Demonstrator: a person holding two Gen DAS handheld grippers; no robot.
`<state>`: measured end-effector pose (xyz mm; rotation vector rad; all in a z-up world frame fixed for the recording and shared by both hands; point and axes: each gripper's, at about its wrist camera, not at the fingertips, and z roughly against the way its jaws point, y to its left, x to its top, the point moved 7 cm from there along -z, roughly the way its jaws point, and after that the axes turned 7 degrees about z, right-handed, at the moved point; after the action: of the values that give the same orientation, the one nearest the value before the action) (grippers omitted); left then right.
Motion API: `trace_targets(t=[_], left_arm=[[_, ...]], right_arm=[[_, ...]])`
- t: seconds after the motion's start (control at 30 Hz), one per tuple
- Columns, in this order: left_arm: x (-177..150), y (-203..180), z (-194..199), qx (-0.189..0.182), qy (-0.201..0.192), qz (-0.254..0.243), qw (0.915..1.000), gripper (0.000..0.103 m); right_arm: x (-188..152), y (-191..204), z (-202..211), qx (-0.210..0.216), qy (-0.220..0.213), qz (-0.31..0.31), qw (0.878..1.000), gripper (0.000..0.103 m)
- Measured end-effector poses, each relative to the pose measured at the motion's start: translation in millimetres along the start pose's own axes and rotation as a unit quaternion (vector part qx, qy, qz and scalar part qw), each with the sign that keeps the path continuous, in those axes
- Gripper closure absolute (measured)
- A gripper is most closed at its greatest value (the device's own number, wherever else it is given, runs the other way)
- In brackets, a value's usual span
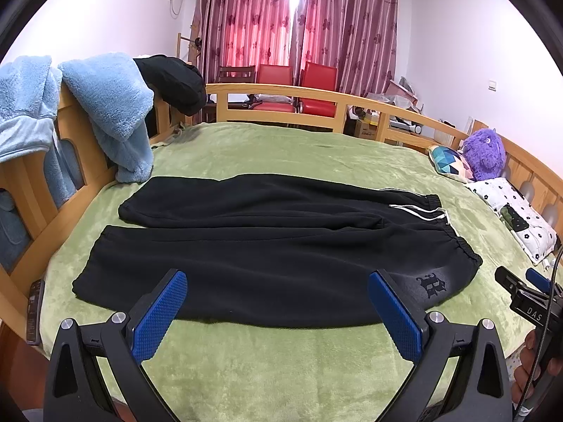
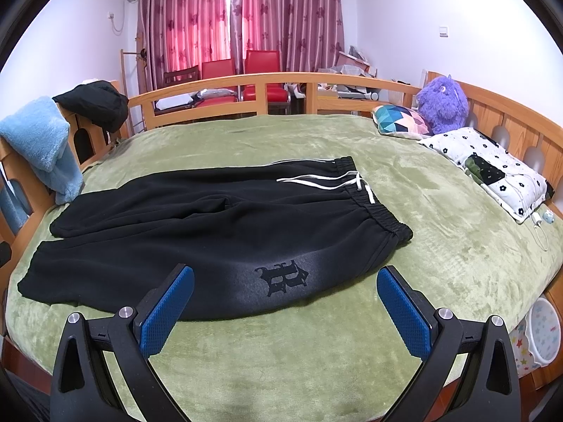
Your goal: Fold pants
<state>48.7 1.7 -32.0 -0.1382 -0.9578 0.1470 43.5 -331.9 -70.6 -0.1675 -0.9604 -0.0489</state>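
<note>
White walls [image 2: 404, 7]; backlit maroon curtains [image 2: 239, 14]; wooden bed rail [image 2: 274, 79]; red chairs [image 2: 262, 61].

Green-covered bed [image 2: 404, 183] bears black pants [image 2: 197, 218], pillows [image 2: 489, 168], purple plush [image 2: 443, 103].

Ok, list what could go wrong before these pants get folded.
1. The white drawstring lies loose across the waistband of the pants; it may trail out of the fold or snag a finger.
2. The plush green blanket could get pinched along with the thin hem.
3. Both the left gripper and the right gripper hover open at the near leg, so an uneven lift may skew the crease.
</note>
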Motion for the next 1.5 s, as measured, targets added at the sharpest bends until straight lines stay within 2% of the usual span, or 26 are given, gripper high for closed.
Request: trace_targets(t=[0.83,1.13,1.3,1.5], left_arm=[[-3,-6,0,-0.005,0.0,0.001,1.0,0.0],[-3,-3,0,-0.01,-0.011,0.015,0.9998,0.0],[-6,3,-13,-0.017,-0.005,0.013,0.9998,0.0],[-17,27,-41,-0.01,0.012,0.024,0.9996,0.0]], right_arm=[[2,1,2,0.005,0.002,0.001,1.0,0.001],[4,3,9,-0.007,-0.007,0.007,1.0,0.001],[-6,-5,1,-0.016,0.0,-0.01,1.0,0.001],[-28,-10,-32,0.013,0.02,0.004,1.0,0.001]])
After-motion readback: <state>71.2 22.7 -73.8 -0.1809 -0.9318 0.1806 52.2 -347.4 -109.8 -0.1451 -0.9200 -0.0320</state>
